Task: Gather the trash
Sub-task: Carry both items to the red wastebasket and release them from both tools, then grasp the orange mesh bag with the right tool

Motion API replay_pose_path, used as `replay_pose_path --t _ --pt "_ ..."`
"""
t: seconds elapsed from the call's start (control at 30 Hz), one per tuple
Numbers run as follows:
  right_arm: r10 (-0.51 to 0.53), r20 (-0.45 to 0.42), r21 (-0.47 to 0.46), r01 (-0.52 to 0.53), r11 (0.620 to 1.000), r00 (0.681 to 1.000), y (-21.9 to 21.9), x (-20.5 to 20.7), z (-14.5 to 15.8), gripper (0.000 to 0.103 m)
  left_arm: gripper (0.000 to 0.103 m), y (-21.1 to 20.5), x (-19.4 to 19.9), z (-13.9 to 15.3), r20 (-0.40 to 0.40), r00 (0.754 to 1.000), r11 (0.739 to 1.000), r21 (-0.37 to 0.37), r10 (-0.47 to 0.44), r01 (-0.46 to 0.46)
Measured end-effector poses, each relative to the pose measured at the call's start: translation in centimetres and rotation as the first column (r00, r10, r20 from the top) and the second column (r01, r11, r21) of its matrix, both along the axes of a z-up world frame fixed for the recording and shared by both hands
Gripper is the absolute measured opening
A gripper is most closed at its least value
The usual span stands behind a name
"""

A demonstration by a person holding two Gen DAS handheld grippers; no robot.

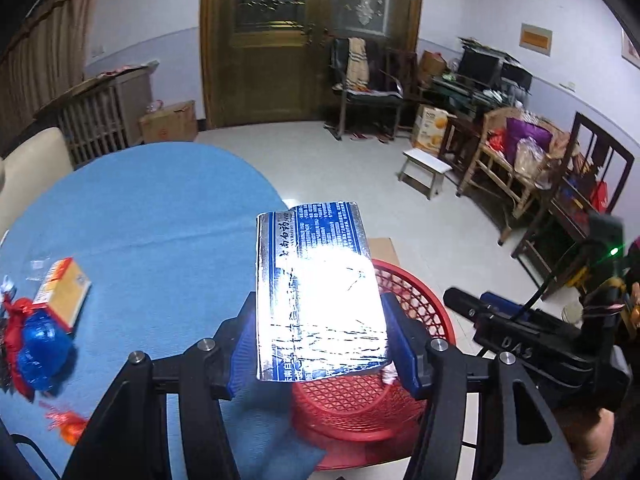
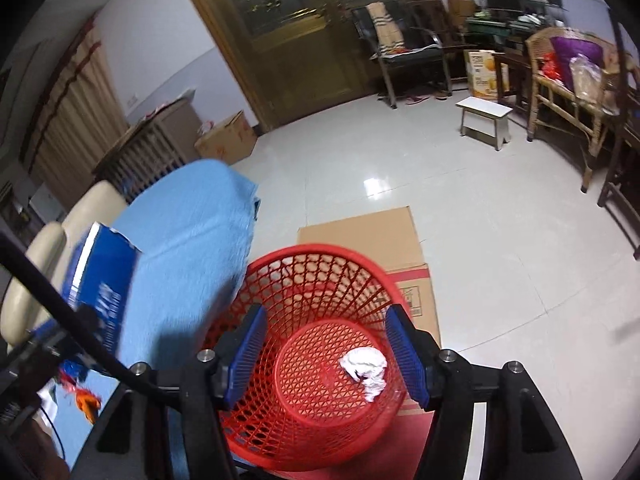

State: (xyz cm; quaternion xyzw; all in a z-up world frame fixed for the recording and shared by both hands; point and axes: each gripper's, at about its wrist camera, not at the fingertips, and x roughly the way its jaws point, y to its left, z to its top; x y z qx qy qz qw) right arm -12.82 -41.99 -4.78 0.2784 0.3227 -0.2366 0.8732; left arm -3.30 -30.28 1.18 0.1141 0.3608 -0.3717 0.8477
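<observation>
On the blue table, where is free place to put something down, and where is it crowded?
The blue table is bare across its far and middle part, from the small orange box to the silver-blue box in the left gripper. The near left edge is crowded: orange box, blue bag, scraps.

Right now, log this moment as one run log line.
left tongs: shut on silver-blue foil box | right tongs: open, empty, over red mesh plastic basket | basket holds: crumpled white tissue

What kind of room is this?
Probably a living or dining room in someone's home: a wooden door with glass panes, a round table under a blue cloth, and chairs by the walls.
</observation>
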Motion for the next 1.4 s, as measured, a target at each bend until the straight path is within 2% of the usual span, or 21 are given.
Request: replay_pose_path --t 0.03,0.17,0.23,0.3,0.43,0.53,0.63,0.73,0.83,0.97,1.1,1.27,1.4 --pt "-0.016 0.01 0.0 0.016 1.0 1.0 -0.2 -0.4 0.2 0.065 0.063 -0.3 0.0 -0.2 -0.001 1.0 1.0 0.006 -0.006 0.006" --pt "-0.046 0.03 0.002 0.046 0.999 0.998 -0.9 -1.1 0.8 0.065 0.078 -2.0 0.1 -1.5 -0.005 1.0 0.998 0.055 -0.031 0.031" --pt "-0.048 0.033 -0.004 0.048 0.999 0.998 -0.9 -1.2 1.2 0.065 0.078 -2.3 0.3 -2.0 -0.013 0.999 0.995 0.086 -0.039 0.04" --pt "-0.045 0.035 -0.011 0.045 0.999 0.998 -0.9 -1.1 1.4 0.065 0.078 -1.5 0.5 -1.7 -0.016 1.0 0.997 0.078 -0.027 0.028" --pt "-0.038 0.037 -0.015 0.038 0.999 0.999 -0.4 -0.9 1.8 0.065 0.079 1.6 1.2 -0.3 -0.002 1.0 0.999 0.03 0.024 -0.023" --pt "-0.013 0.035 -0.014 0.014 1.0 0.999 0.4 -0.3 1.8 0.065 0.079 5.3 1.6 0.4 0.021 0.995 0.995 0.021 0.098 -0.099" --pt "0.032 0.033 -0.016 -0.031 0.999 0.999 2.1 0.7 1.9 0.065 0.079 10.3 1.7 0.5 0.033 0.979 0.979 0.017 0.2 -0.201" --pt "0.083 0.024 -0.018 -0.083 0.996 0.996 3.9 2.1 1.6 0.065 0.079 15.8 1.3 0.0 0.041 0.946 0.947 0.013 0.32 -0.321" --pt "0.146 0.016 -0.021 -0.146 0.989 0.989 6.4 3.6 1.6 0.065 0.08 21.7 1.0 -0.5 0.04 0.889 0.89 -0.006 0.455 -0.455" --pt "0.251 0.008 -0.029 -0.251 0.968 0.968 10.5 5.9 1.7 0.065 0.081 26.3 0.8 -1.9 -0.001 0.834 0.834 0.004 0.551 -0.551" --pt "0.366 -0.008 -0.044 -0.366 0.93 0.931 15.0 7.9 1.9 0.065 0.081 28.3 0.4 -3.1 -0.034 0.806 0.806 0.016 0.591 -0.591" --pt "0.482 -0.027 -0.063 -0.483 0.873 0.876 19.9 9.7 2.1 0.066 0.081 29.2 0.0 -3.4 -0.03 0.78 0.781 0.003 0.625 -0.625" --pt "0.58 -0.054 -0.072 -0.582 0.81 0.813 23.6 11.2 2.2 0.067 0.081 31.3 0.6 -3.6 -0.026 0.742 0.742 -0.01 0.67 -0.67"
